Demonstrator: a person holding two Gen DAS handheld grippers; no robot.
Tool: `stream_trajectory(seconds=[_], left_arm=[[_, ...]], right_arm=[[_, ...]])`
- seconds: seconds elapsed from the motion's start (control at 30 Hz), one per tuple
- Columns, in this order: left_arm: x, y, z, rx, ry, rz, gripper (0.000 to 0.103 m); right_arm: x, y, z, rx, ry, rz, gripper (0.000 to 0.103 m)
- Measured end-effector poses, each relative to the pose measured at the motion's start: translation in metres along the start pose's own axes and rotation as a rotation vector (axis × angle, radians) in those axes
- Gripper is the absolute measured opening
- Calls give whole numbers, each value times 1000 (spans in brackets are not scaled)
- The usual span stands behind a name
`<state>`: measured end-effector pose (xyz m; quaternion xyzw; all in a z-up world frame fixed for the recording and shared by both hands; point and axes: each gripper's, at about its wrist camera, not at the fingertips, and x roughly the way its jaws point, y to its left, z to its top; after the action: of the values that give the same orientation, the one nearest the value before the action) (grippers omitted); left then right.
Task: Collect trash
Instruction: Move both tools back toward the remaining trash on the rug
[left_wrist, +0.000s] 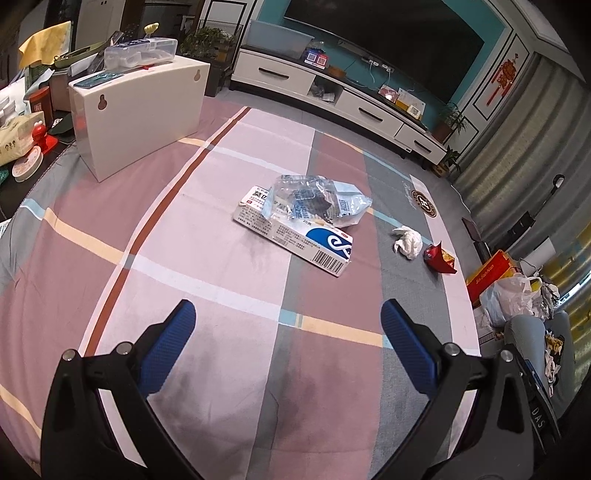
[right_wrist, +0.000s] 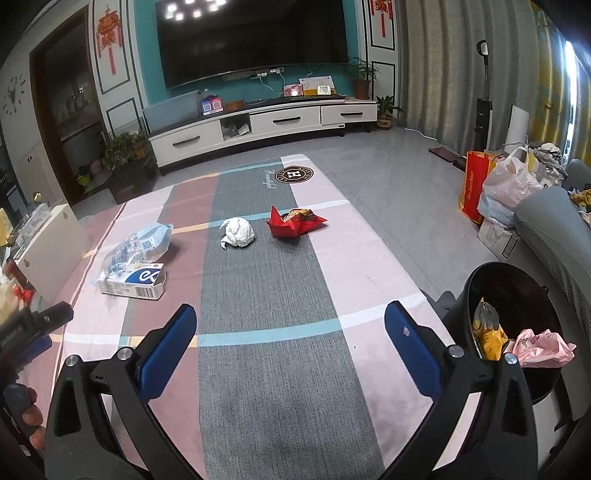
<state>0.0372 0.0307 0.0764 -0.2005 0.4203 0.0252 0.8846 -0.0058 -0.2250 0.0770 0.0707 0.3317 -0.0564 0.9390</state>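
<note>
Four light items lie ahead of both grippers: a stiff carton (left_wrist: 295, 232) under a limp plastic bag (left_wrist: 317, 199), a soft tissue wad (right_wrist: 238, 232) and a crinkly red wrapper (right_wrist: 295, 223). Left gripper (left_wrist: 288, 328) and right gripper (right_wrist: 290, 328) stand wide, empty. Pinch the wad at its bulk; grip the carton across its narrow sides.

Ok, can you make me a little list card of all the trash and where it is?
surface: plaid cloth
box: white and blue box, lying flat
bag: clear plastic bag, resting on the box
tissue: crumpled white tissue, beside the wrapper
wrapper: red wrapper
bin: black bin, already holding some trash
left gripper: open, empty
right gripper: open, empty
</note>
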Motion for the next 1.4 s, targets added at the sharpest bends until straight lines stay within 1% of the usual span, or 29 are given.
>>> stream_trajectory(seconds=[0.17,0.8,0.97,1.03,1.13,1.17,1.23,1.33,1.37,1.4], left_arm=[[-2,0,1,2,-11,7,100],[-1,4,2,-7,-6,15,100],[-2,10,6,-13,-15,29,100],[-1,14,9,-31,-16,27,100],[0,19,14,-41,2,2,100],[1,20,16,-41,2,-8,100],[1,26,21,-58,-10,-1,100],[4,38,28,-100,-10,-6,100],[7,43,30,-122,4,-21,100],[10,48,32,-150,26,-56,100]], right_arm=[[0,1,0,-3,2,-2,100],[0,-1,1,7,4,-1,100],[2,6,12,-27,6,14,100],[4,13,21,-53,5,34,100],[9,34,43,-89,0,96,100],[13,46,53,-108,-2,125,100],[27,71,69,-151,4,159,100],[57,104,83,-192,42,189,100],[78,119,87,-190,85,216,100],[90,126,89,-182,112,233,100]])
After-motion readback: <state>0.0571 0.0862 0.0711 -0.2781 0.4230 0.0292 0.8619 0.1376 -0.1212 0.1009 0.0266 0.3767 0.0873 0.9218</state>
